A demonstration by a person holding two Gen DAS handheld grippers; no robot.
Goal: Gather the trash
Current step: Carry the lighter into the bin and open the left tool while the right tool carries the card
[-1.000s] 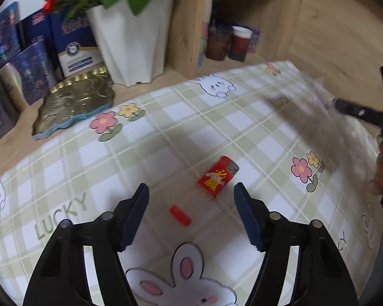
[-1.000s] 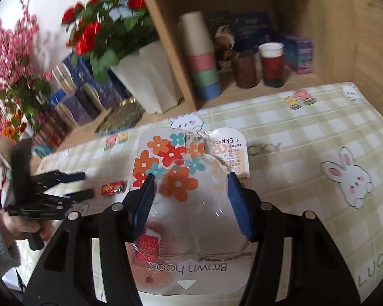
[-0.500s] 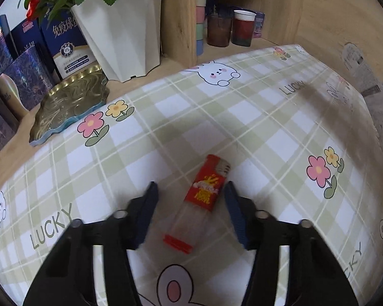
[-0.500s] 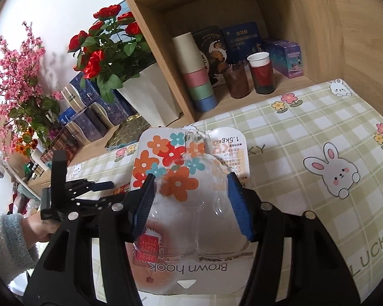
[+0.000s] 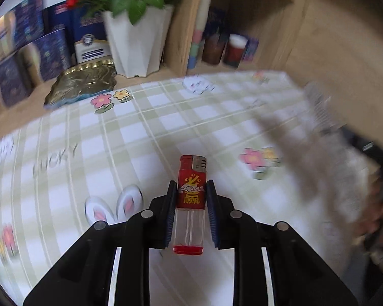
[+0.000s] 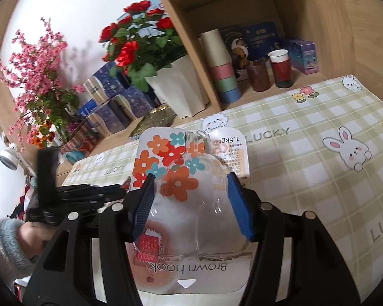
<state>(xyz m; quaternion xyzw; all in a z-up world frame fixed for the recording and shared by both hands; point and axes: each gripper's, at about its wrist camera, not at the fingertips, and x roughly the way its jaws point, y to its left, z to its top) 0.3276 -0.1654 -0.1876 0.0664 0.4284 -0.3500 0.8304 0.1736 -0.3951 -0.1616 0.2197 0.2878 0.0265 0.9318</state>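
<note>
My left gripper is shut on a red lighter with a clear body and gold characters, held above the checked tablecloth. My right gripper is shut on a clear plastic hook package with a flower-print card reading "Brown hook", held above the tablecloth. The left gripper also shows at the left of the right wrist view. The right gripper appears blurred at the right edge of the left wrist view.
A white pot with red roses, blue boxes, a gold tin, stacked cups and two drinking cups stand on the wooden shelf behind the table. Pink flowers stand at the far left.
My left gripper closed on the red lighter and lifted it off the cloth. My right gripper kept hold of the hook package and rose a little.
</note>
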